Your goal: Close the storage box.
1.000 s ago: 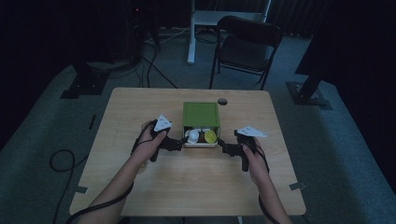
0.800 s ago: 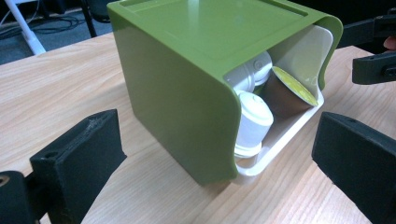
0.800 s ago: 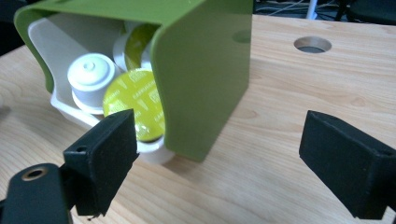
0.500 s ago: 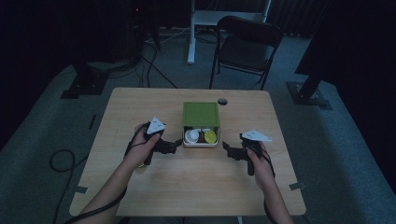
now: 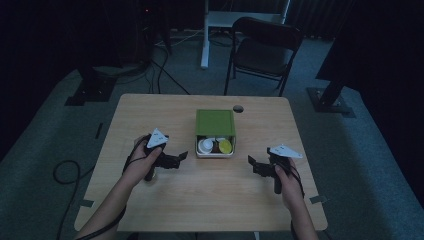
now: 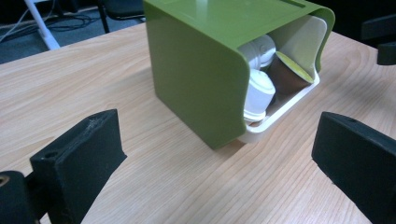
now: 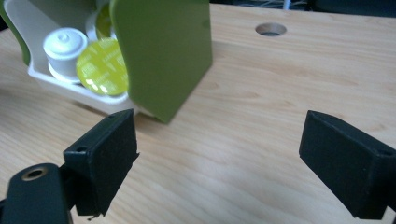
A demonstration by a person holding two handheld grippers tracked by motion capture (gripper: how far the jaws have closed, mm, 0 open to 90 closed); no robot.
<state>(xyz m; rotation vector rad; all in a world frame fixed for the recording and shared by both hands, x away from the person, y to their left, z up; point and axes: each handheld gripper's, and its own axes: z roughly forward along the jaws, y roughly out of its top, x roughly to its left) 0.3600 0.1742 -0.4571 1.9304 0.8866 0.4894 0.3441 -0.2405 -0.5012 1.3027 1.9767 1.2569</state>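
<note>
box: green box point(image 5: 215, 122) with a white tray point(image 5: 215, 154) of capsules sits mid-table, dead between my two grippers, open end facing me
contents: white capsule point(image 5: 205, 145), yellow-lidded capsule point(image 5: 225, 146), a brown one between them, all inside the tray mouth
left gripper point(image 5: 181, 156): jaws wide apart, nothing held, tips point at the box's near left corner; box lies ahead and to the right of it, near but not touching
left gripper view: green wall point(image 6: 196, 70) fills the gap ahead of the jaws, tray lip point(image 6: 280, 112) sticks out at the right
right gripper point(image 5: 251, 162): jaws spread, empty; box is ahead and to the left, a bit farther off than on the left side
right gripper view: green side wall point(image 7: 163, 51) and the yellow lid point(image 7: 102, 66) sit up-left of my left jaw, bare table point(image 7: 261, 116) between the jaws
long axis: box runs away from me, front to back; tray would slide out toward me along that axis
nearer hand: left, by a small margin
key relation: each gripper flanks one side wall, so a squeeze would come across the short axis, not along the slide direction
vs 0.5 s ago: both grippers sit farther out from the box and lower toward me; a second ago they were right at its front corners
judgement: looks like I'm backing off, box left in place
</note>
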